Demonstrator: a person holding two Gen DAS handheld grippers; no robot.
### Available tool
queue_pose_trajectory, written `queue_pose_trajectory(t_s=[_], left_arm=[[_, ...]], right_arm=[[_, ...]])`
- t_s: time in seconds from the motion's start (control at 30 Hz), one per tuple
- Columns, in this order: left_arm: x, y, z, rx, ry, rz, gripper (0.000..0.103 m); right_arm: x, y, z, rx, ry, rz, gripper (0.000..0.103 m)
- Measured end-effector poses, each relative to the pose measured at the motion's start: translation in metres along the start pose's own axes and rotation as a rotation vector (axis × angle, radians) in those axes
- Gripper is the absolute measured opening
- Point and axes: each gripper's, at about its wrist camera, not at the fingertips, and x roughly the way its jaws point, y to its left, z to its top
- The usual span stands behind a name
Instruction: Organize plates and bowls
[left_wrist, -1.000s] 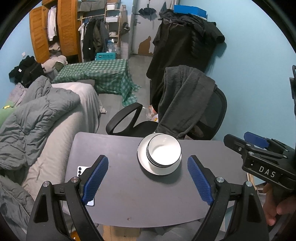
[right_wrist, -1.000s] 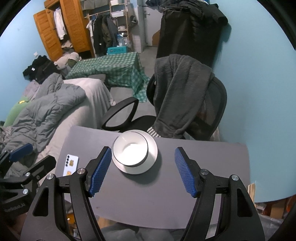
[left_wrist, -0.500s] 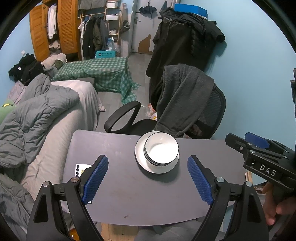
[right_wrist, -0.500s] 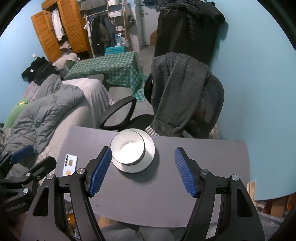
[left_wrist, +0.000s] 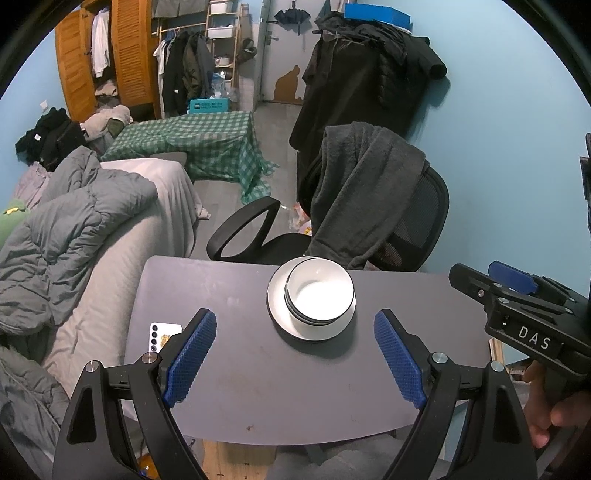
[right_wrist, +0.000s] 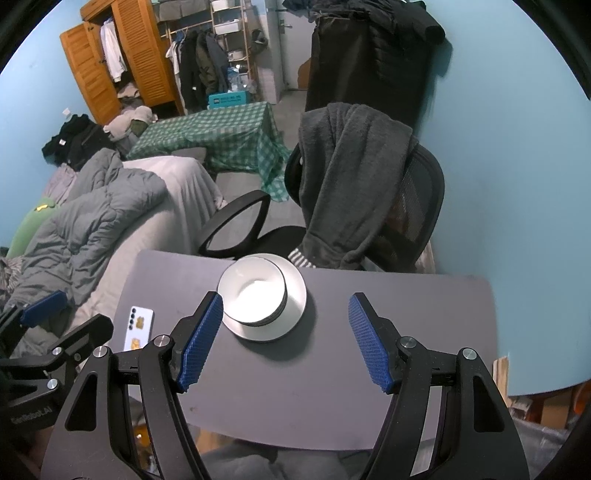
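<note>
A stack of white bowls with dark rims (left_wrist: 318, 297) (right_wrist: 255, 297) sits on a white plate (left_wrist: 280, 325) (right_wrist: 295, 314) near the far edge of a grey table (left_wrist: 295, 387) (right_wrist: 314, 387). My left gripper (left_wrist: 295, 328) hovers above the near half of the table, open, with nothing between its blue pads. The right gripper (right_wrist: 286, 314) is also open and empty, held short of the stack. In the left wrist view the right gripper's body (left_wrist: 524, 317) shows at the right edge, gripped by a hand (left_wrist: 546, 410).
A phone (left_wrist: 162, 334) (right_wrist: 138, 326) lies at the table's left edge. Behind the table stands a black office chair (left_wrist: 406, 229) draped with a grey robe. A bed with a grey duvet (left_wrist: 74, 240) runs along the left. The blue wall is close on the right.
Both views have shifted slightly, so the stack sits a little farther from the fingers than a second ago. The bowls and plate have not moved, and both jaws stand as wide as before.
</note>
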Motion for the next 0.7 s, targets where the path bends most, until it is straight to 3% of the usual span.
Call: queue_pose_trajectory(t_s=[0.7], left_arm=[[-0.011,0.013,-0.002,0.018,0.001,0.020,0.089]], right_arm=[[-0.001,0.000,-0.007,0.003,0.006,0.000,0.070]])
